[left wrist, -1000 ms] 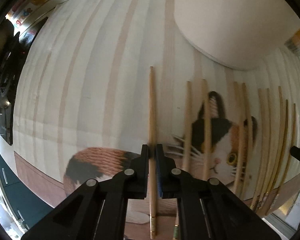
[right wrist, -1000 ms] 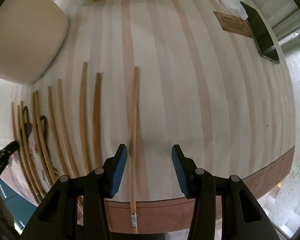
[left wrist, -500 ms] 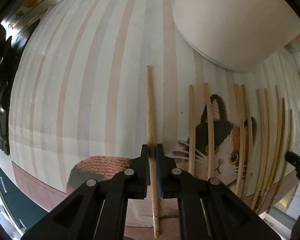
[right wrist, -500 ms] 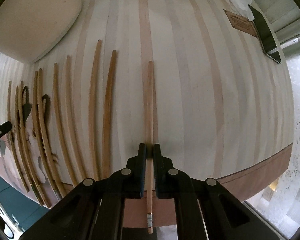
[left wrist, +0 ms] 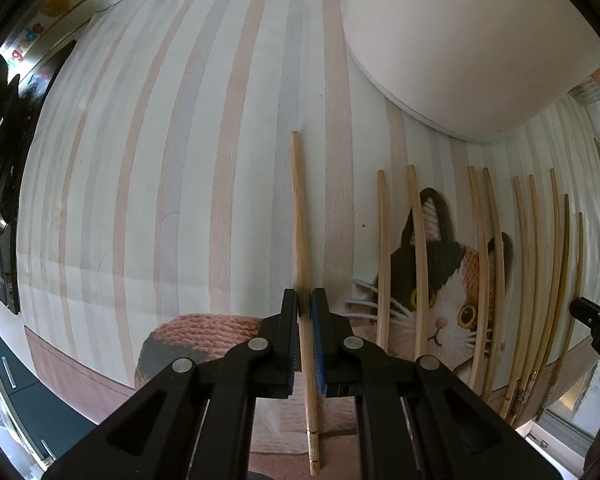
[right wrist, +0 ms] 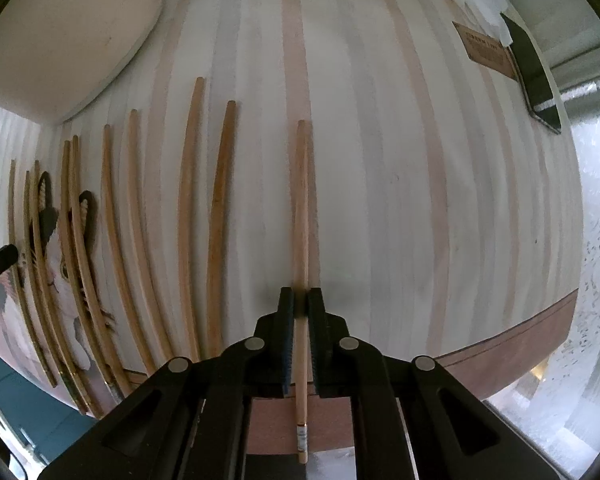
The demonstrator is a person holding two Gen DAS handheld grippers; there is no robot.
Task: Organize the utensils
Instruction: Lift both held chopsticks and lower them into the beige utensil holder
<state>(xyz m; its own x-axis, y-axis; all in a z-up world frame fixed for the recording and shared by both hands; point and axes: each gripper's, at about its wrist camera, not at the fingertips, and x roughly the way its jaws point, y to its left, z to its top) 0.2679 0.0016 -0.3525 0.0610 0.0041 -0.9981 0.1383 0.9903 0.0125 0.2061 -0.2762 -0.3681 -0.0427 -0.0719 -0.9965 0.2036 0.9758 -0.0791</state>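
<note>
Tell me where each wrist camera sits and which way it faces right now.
Left wrist: rides the left gripper, looking down its fingers at the striped cat-print tablecloth; shut on a pale wooden chopstick.
Right wrist: rides the right gripper, facing the same cloth; shut on a light wooden chopstick.
Shared: the row of loose wooden chopsticks, beige rounded board.

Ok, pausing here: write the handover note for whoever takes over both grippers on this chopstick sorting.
Left gripper: shut on a pale chopstick, apart from the row, over the striped cat mat.
Right gripper: shut on a chopstick, on the other side of the row.
Done: about ten chopsticks lie side by side on the mat, near the beige board.
Left: place both held sticks; whether they make a pair, I cannot tell.
</note>
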